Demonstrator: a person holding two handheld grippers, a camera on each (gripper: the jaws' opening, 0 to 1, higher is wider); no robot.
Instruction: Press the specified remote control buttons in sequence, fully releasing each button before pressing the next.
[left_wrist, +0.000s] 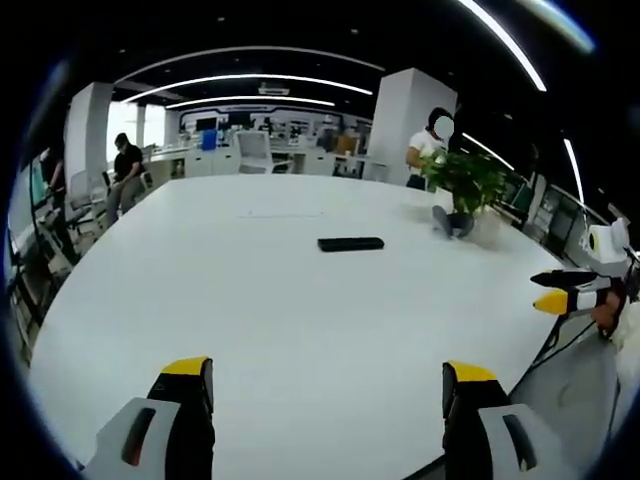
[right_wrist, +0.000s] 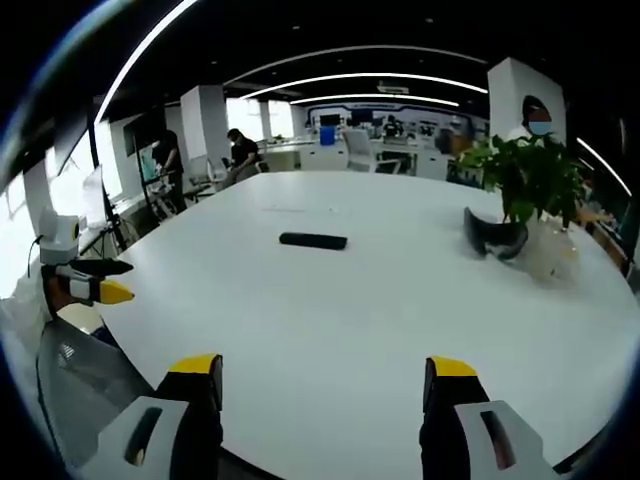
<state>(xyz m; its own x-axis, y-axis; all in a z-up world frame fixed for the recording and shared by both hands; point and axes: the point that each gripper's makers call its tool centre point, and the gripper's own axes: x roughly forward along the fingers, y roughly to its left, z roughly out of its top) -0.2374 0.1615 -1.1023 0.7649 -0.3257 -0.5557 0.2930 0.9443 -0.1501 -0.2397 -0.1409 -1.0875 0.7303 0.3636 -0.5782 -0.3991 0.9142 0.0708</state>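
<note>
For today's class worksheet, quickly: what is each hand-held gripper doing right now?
Left hand-held gripper: open, holding nothing, over the white table.
Right hand-held gripper: open, holding nothing.

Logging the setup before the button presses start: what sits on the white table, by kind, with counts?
Remote: 1
Potted plant: 1
Dark curved object beside the plant: 1
Total: 3

Remote control (left_wrist: 351, 244) (right_wrist: 313, 241): slim black bar, lay flat on white table (left_wrist: 300, 320) (right_wrist: 380, 300), long axis running crosswise in both views. Sat toward table's middle, at about 12 o'clock in left gripper view, 11 o'clock in right gripper view. Nothing touched it. Buttons too small to make out.
</note>
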